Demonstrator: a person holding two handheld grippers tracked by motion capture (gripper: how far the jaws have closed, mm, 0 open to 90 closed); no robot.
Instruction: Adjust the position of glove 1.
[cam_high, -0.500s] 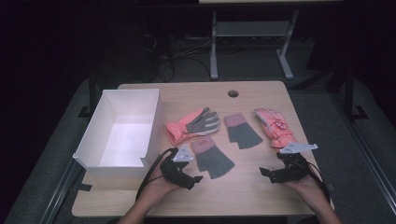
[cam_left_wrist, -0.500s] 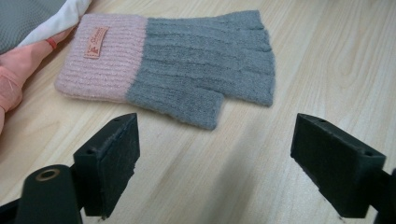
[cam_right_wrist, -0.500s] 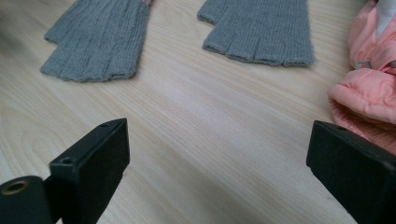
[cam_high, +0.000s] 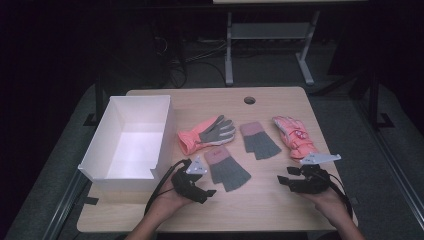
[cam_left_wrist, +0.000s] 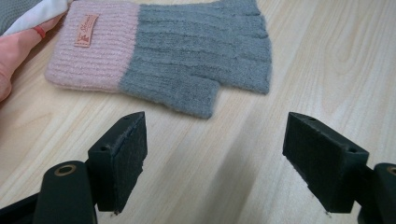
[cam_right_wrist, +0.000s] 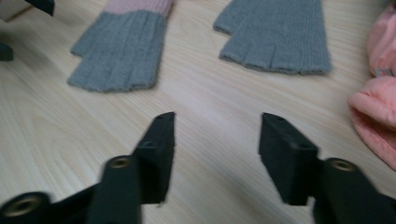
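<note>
1. Left gripper (cam_high: 206, 191): near the near-left part of the wooden table (cam_high: 270, 210), jaws standing wide apart, nothing between the pads, bare tabletop below them.
2. Nearer fingerless glove (cam_high: 227, 169): flat on the table just beyond and to the right of the left gripper, apart from its jaws; pink ribbed cuff toward the far side, grey ribbed knit body toward the near side, small stitched label on the cuff.
3. Right gripper (cam_high: 285, 180): near the near-right part of the table, jaws partly apart, empty, over bare wood.
4. Open room: clear strip of tabletop between the two grippers and along the near edge; right gripper close to the right edge of the table.
5. Second fingerless glove (cam_high: 259, 140): same knit, farther off and to the right of the first, apart from it.
6. Pink-and-grey glove (cam_high: 207, 133): smooth pink fabric with grey palm, far-left of the nearer fingerless glove, cuff just beside its pink cuff.
7. Padded pink glove (cam_high: 294, 136): far of the right gripper, near the right edge.
8. White box (cam_high: 131, 145): open-topped, rectangular, thin flat walls, at the left edge, just left of the left gripper, limiting movement leftward.
</note>
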